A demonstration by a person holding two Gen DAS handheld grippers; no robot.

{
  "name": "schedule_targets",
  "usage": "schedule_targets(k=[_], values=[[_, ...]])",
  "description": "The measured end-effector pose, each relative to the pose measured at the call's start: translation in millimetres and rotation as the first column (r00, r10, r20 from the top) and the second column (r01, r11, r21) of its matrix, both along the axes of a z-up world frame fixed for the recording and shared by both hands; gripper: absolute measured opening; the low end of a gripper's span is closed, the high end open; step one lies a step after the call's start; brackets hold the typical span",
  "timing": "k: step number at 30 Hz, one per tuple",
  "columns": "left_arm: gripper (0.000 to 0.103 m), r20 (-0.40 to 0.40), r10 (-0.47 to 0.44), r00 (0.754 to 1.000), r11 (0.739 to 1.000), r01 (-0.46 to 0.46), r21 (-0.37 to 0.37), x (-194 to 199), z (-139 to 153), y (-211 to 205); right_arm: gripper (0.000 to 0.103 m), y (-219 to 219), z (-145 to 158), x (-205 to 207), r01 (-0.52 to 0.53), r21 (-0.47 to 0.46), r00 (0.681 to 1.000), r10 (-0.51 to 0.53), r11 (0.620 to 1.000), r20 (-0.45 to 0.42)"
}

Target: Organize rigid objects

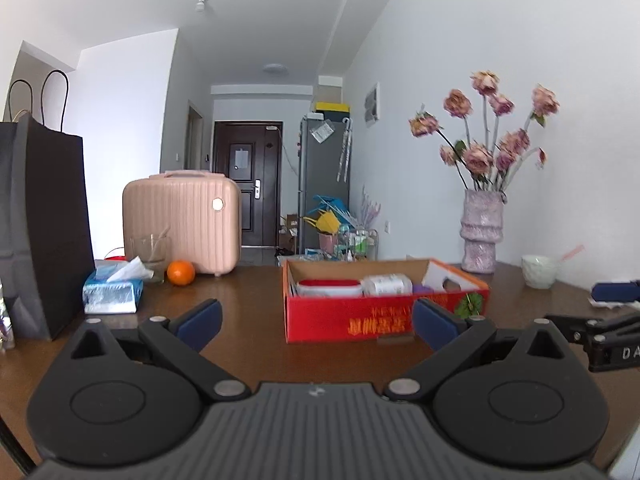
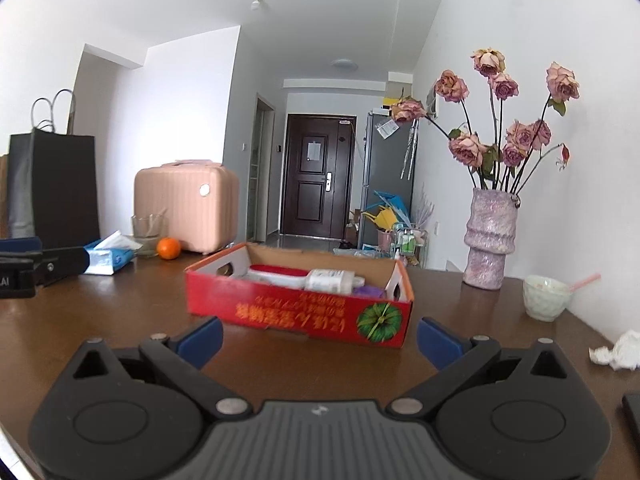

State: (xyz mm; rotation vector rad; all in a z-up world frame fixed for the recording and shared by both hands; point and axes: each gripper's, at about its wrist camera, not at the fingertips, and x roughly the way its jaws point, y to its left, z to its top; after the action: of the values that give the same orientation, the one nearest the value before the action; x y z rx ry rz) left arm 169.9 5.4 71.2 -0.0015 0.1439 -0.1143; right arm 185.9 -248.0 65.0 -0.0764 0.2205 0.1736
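Note:
A red cardboard box [image 1: 352, 320] [image 2: 280, 312] stands on the brown table and holds a red-lidded white container [image 1: 330, 287] [image 2: 276, 274], a white bottle [image 1: 387, 284] [image 2: 332, 280] lying on its side and something purple [image 2: 370, 292]. My left gripper [image 1: 318, 322] hovers just in front of the box, jaws wide open and empty. My right gripper [image 2: 320, 340] faces the box's front right corner, also wide open with nothing between its blue pads [image 2: 438, 340]. Each gripper's fingers show at the edge of the other's view.
On the table stand a black paper bag [image 1: 44, 224], a tissue pack [image 1: 114, 290], a glass [image 1: 150, 254], an orange [image 1: 181, 272], a pink case [image 1: 184, 222], a vase of dried roses [image 2: 490, 236], a pale cup [image 2: 546, 298] and crumpled tissue [image 2: 618, 352].

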Motion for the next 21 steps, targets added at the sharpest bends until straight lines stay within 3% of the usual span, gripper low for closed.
schedule_targets(k=[5,12,17,21], values=[[0.103,-0.034,0.010,0.999,1.000,-0.009,0.017,-25,-19,4,0.103,6,-19,-30,-0.016,-0.048,1.000,0.014,0.999,-0.027],[0.103,-0.032,0.011,0.999,1.000,-0.010,0.024,-65,-16,2,0.103,2,-34,-74,-0.037,-0.030,0.997,0.035,0.999,-0.063],[0.103,-0.045,-0.012,0.999,0.999,0.013,0.029,-92,-8,3,0.103,0,-30,-107,-0.056,-0.008,0.993,0.055,0.998,-0.107],[0.103,-0.012,-0.031,0.999,1.000,0.031,0.004,-120,2,13,0.103,4,-19,-116,-0.084,0.010,0.978,0.084,0.996,-0.192]])
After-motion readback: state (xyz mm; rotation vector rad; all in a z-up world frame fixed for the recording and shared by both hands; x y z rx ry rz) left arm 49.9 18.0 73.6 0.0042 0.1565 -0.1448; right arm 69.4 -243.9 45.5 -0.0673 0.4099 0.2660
